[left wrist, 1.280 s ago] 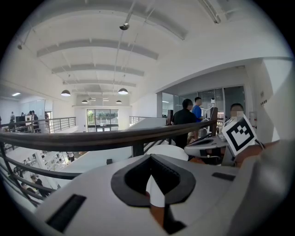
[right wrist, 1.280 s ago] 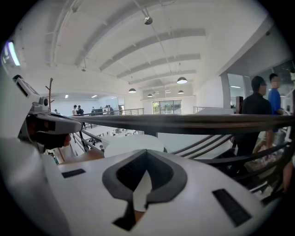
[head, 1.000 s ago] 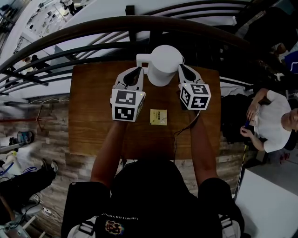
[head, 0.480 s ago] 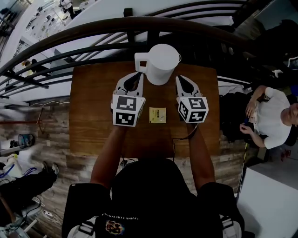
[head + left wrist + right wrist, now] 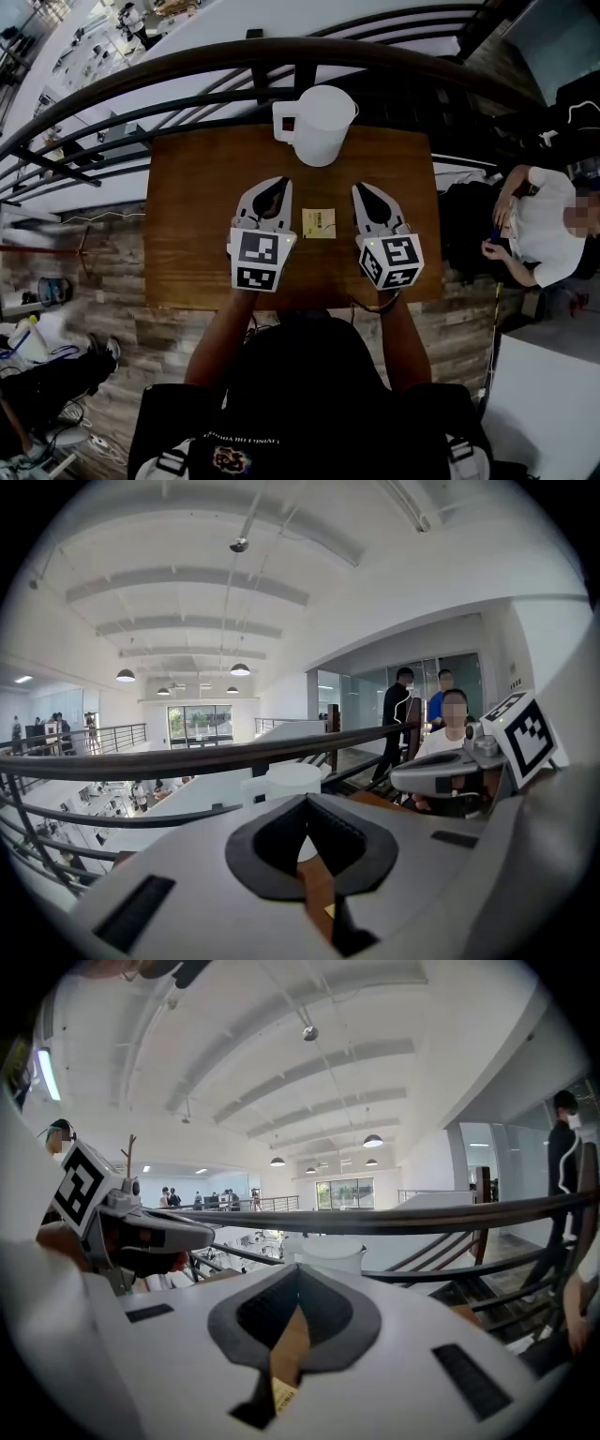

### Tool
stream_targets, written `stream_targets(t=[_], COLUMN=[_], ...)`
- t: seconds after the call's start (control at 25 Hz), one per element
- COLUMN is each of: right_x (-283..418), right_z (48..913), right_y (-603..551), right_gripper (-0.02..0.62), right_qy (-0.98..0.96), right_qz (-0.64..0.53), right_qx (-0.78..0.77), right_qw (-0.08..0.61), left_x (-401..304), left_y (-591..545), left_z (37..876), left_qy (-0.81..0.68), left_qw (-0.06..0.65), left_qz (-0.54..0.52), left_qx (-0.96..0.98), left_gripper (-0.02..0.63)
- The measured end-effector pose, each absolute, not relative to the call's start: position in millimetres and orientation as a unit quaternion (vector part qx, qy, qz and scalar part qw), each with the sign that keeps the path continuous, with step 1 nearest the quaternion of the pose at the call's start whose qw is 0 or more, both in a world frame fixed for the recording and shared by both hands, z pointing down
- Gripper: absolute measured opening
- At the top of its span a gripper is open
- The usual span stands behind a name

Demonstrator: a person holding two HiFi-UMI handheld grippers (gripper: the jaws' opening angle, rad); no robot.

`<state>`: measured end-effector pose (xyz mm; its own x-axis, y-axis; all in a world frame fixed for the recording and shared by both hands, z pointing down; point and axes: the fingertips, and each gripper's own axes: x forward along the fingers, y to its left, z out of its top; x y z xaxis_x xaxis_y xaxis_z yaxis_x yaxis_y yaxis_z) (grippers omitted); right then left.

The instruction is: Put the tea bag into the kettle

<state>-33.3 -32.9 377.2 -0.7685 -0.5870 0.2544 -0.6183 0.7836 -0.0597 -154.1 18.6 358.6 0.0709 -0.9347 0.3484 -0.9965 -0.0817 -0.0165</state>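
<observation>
Nothing of the task is done yet. The tea bag [image 5: 319, 222], a small yellow packet, lies flat on the wooden table [image 5: 192, 234], about midway between the two grippers and touched by neither. The left gripper [image 5: 277, 184] has its jaws drawn together with nothing between them, and the right gripper [image 5: 362, 190] is the same: closed and empty. Both hang over the near half of the table, pointing towards the far edge.

The white kettle [image 5: 320, 124] stands upright near that far edge, handle to the left, well apart from the tea bag. Its top looks covered by a lid (the gripper views show a wider disc capping it, though this is not certain). If so, the lid would have to come off first.

What is left, then, is everything: opening a gripper, picking up the packet, carrying it over and dropping it in.

The table between packet and kettle is bare. A dark curved railing [image 5: 187, 58] runs just behind the kettle, and a person [image 5: 539, 234] sits off to the right, clear of the table.
</observation>
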Motion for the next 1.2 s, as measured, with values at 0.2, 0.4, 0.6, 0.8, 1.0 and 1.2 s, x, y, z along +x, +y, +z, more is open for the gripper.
stream_targets(t=[0.2, 0.4, 0.6, 0.8, 1.0, 1.2], right_x=[-23.7, -14.1, -9.7, -3.2, 0.9, 6.4], right_z=[359.0, 353.2, 343.9, 328.1, 313.5, 308.2], right_y=[19.9, 64.6, 98.5, 134.7, 162.6, 186.1], right_gripper=[0.015, 0.015, 0.014, 0.014, 0.014, 0.014], right_qy=[-0.942, -0.943, -0.944, -0.946, -0.947, -0.949], right_qz=[0.064, 0.061, 0.054, 0.042, 0.032, 0.024], right_qx=[0.314, 0.311, 0.310, 0.308, 0.306, 0.302], right_qw=[0.103, 0.103, 0.102, 0.096, 0.091, 0.091], left_x=[-137.5, -125.6, -121.4, -118.3, -112.9, -102.8], left_y=[70.3, 116.6, 154.2, 191.8, 217.8, 241.0], left_z=[353.6, 355.1, 346.4, 331.1, 326.5, 325.0], left_qy=[-0.667, -0.664, -0.663, -0.665, -0.661, -0.658], left_qw=[0.106, 0.111, 0.108, 0.099, 0.101, 0.100], left_qz=[0.136, 0.137, 0.130, 0.120, 0.118, 0.114], left_qx=[0.725, 0.727, 0.729, 0.730, 0.734, 0.738], left_gripper=[0.005, 0.005, 0.005, 0.005, 0.005, 0.005])
